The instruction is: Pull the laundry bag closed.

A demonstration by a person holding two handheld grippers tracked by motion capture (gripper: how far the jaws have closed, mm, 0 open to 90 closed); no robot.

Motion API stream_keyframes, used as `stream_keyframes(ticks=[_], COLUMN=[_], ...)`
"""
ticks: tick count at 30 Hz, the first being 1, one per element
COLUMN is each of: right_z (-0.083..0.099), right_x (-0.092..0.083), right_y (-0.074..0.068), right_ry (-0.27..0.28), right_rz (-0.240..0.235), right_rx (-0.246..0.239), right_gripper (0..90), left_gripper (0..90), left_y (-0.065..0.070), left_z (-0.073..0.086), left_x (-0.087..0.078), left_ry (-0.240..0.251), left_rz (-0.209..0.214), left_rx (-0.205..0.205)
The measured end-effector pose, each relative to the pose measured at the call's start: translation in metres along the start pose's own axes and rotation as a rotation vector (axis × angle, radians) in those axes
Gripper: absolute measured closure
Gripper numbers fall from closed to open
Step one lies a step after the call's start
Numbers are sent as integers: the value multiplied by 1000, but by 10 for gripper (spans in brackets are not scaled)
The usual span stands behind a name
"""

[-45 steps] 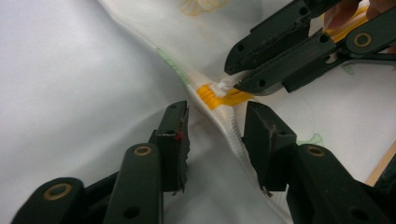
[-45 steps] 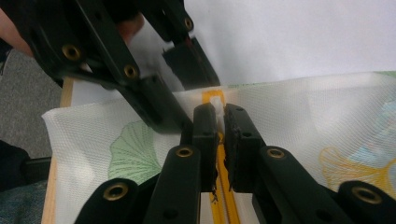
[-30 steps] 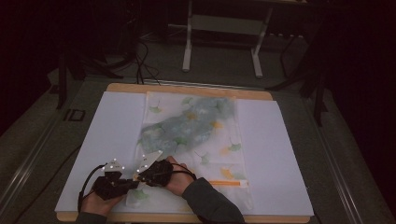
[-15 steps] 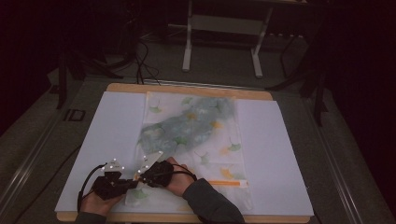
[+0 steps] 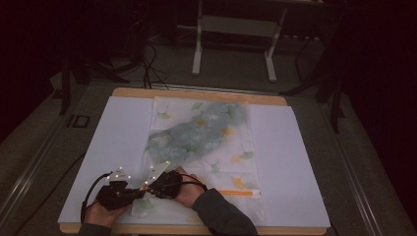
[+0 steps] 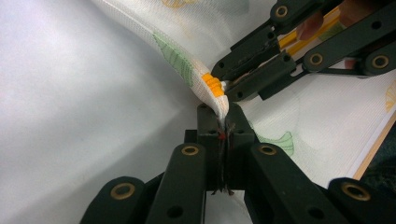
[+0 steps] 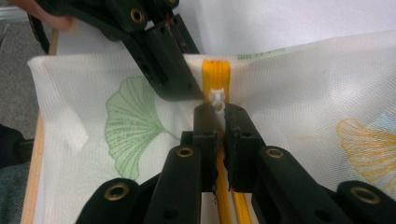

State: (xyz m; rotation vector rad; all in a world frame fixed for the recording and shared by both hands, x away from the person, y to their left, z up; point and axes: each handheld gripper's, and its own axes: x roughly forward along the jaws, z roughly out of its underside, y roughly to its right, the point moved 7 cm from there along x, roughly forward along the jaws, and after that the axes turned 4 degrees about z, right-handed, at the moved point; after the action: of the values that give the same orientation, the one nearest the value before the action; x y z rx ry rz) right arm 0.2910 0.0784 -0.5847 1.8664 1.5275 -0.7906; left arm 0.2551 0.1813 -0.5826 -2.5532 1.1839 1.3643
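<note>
Left hand-held gripper (image 6: 223,122) pinching mesh bag (image 6: 261,116) edge, right hand-held gripper (image 7: 219,116) pinching zipper pull (image 7: 217,99), no legible writing

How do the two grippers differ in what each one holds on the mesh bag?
The left gripper is shut on the bag's fabric edge beside the zipper end; the right gripper is shut on the white zipper pull on the yellow zipper. In the high view, the left gripper is nearer the table's left side. Both pinch the mesh bag at its near-left corner.
</note>
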Motion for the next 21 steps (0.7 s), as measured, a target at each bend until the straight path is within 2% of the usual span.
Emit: stream_keyframes(ticks=[21], right_z=[5], right_x=[-2], right_y=[3], right_ry=[-14], right_rz=[1], right_rx=[2], right_gripper=[844], left_gripper=[880], left_y=[-2], left_z=[-2], left_x=[-4], left_ry=[34], left_rz=[6], left_rx=[-5])
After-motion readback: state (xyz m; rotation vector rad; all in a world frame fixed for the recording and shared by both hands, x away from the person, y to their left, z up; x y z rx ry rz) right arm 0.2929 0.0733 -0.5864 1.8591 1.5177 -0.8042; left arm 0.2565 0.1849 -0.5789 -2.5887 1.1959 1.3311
